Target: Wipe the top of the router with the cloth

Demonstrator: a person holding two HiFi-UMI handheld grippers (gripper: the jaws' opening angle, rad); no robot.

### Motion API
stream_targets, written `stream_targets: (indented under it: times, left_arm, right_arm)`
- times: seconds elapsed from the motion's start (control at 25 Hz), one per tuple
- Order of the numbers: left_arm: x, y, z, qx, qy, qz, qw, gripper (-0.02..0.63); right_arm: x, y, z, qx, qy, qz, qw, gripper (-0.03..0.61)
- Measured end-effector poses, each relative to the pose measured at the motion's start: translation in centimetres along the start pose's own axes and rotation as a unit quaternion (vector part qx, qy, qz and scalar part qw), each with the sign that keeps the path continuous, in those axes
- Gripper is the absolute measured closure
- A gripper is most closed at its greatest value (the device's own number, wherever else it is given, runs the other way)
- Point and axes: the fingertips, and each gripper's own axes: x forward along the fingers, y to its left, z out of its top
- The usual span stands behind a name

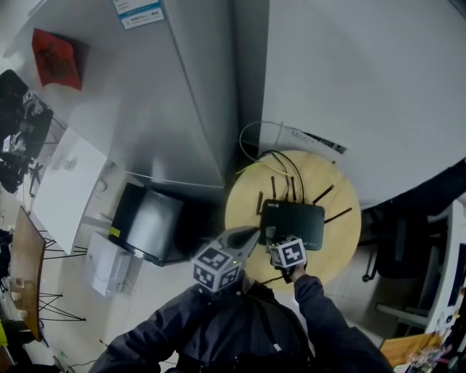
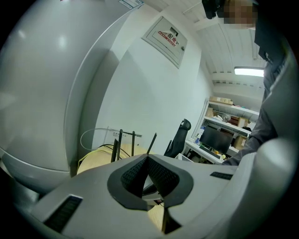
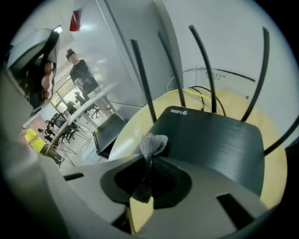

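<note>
Cloth (image 3: pixel 152 144) in jaws of right gripper (image 3: pixel 147 159) (by router (image 3: pixel 210 140) corner)

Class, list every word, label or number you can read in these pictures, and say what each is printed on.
"WIFI6": white print on top of the router.
The wall sign: red print, too blurred to read.
The blue-banded label: too small to read.

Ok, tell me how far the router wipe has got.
Done: the cloth is clamped in the right tool. In hand: it is held at the near left corner of the router. Left: wiping the top; no wiped patch shows. The left tool is shut and empty.
</note>
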Motion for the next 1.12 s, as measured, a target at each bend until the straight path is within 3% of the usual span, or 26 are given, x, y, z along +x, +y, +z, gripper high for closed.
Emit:
stream_targets:
  times: [0.52, 0.72, 0.92, 1.12]
  left_arm:
    - [1.4, -1.5, 0.0, 0.007, 0.003, -0.014, 0.9999, 0.613]
    - [2.0, -2.0, 0.0, 0.01, 0.007, -0.016, 0.9998, 0.612]
    - [2.4, -2.5, -0.1, 0.011, 0.011, -0.015, 0.9998, 0.612]
    - [2.6, -2.8, 0.2, 0.013, 0.01, -0.007, 0.9998, 0.612]
  right_arm:
    - [-6.6, -12.0, -6.3, 0.049, -0.004, -0.07, 0.996, 0.508]
    - [-7.7, -13.9, -7.5, 0.063, -0.006, -0.071, 0.996, 0.508]
    - [-7.7, -13.6, -7.5, 0.04, 0.003, -0.061, 0.997, 0.508]
    - [-9.2, -15.1, -6.6, 0.003, -0.029, -0.057, 0.998, 0.508]
